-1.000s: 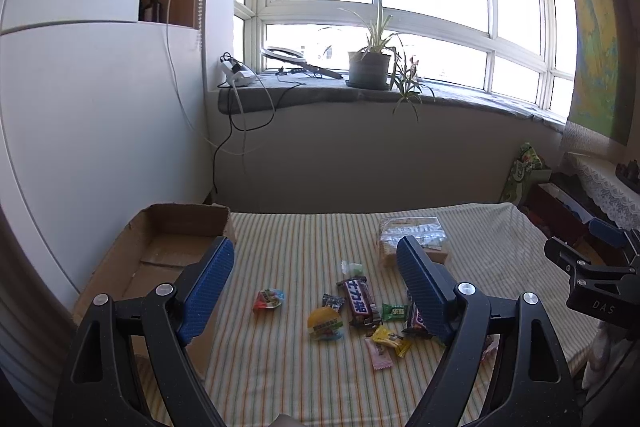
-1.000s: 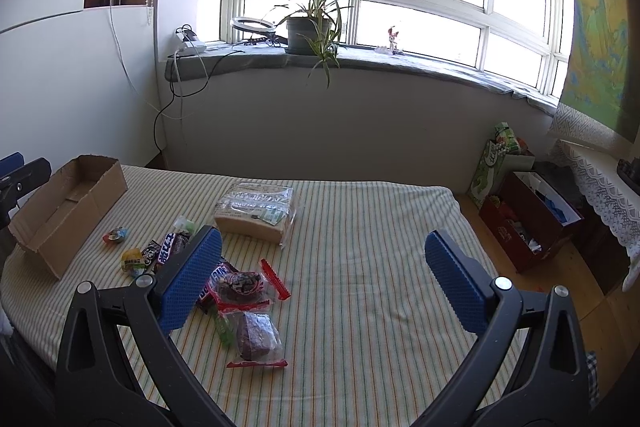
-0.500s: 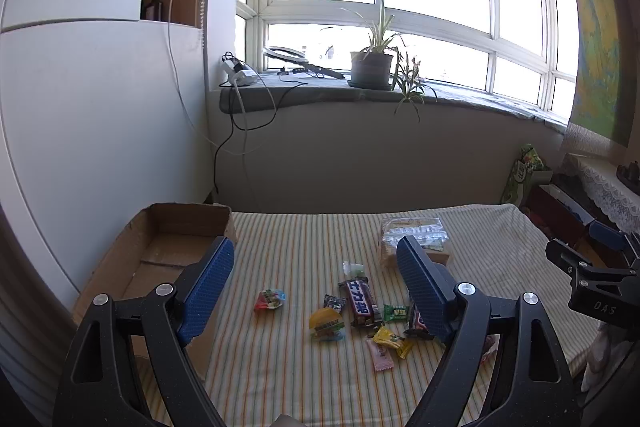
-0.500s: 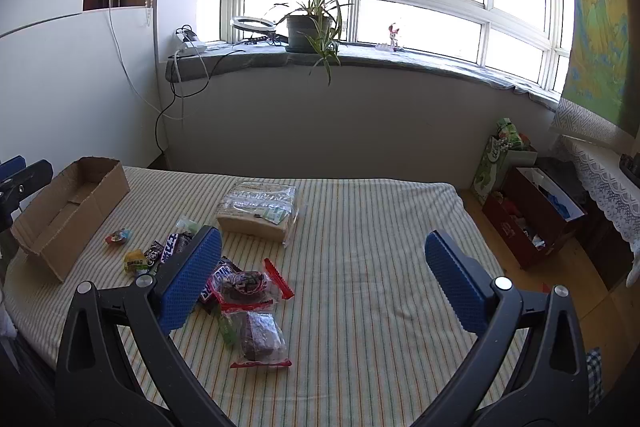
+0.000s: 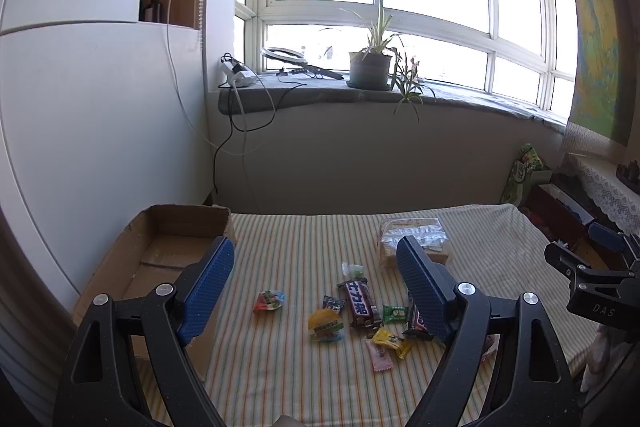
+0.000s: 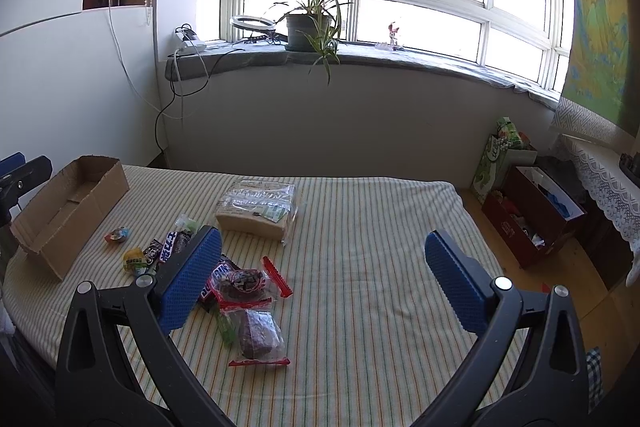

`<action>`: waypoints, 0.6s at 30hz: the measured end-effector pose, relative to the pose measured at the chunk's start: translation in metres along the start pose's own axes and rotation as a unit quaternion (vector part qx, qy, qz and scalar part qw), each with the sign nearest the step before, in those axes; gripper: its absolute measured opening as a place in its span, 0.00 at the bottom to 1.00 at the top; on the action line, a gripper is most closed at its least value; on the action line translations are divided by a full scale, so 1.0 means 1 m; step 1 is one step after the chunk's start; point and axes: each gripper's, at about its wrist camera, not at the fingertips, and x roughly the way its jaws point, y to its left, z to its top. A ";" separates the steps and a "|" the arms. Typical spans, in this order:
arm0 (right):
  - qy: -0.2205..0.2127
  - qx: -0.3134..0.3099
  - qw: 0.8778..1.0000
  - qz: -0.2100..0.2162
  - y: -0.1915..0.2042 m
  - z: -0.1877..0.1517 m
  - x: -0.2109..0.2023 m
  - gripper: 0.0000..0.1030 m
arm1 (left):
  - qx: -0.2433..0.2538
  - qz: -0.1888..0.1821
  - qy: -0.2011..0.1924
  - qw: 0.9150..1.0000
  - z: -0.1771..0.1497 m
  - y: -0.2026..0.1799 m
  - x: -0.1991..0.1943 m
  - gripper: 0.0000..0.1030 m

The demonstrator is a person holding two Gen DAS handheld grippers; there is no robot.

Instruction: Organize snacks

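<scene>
Little has changed: we hold each hand-held gripper open and empty above the snacks (cardboard box unfilled), sorting unstarted.

Potted plant, ring light on windowsill; possibly figurine farther right.

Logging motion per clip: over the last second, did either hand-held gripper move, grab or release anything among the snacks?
Nothing was grabbed or released. The left hand-held gripper and right hand-held gripper stay open and empty above the striped table; the views only drifted slightly. The snacks, the bread pack and the cardboard box lie where they were, the box with no snacks in it.
</scene>
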 end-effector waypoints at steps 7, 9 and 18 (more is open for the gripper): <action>-0.001 -0.001 1.000 0.001 -0.001 0.001 0.000 1.00 | 0.003 -0.002 0.002 1.000 -0.002 -0.003 0.004 0.81; -0.001 -0.002 1.000 0.000 -0.001 0.001 0.000 1.00 | 0.004 -0.003 0.003 1.000 -0.002 -0.005 0.004 0.81; 0.003 0.000 1.000 0.001 -0.004 0.001 0.002 1.00 | 0.007 -0.008 0.003 1.000 -0.002 -0.008 0.004 0.81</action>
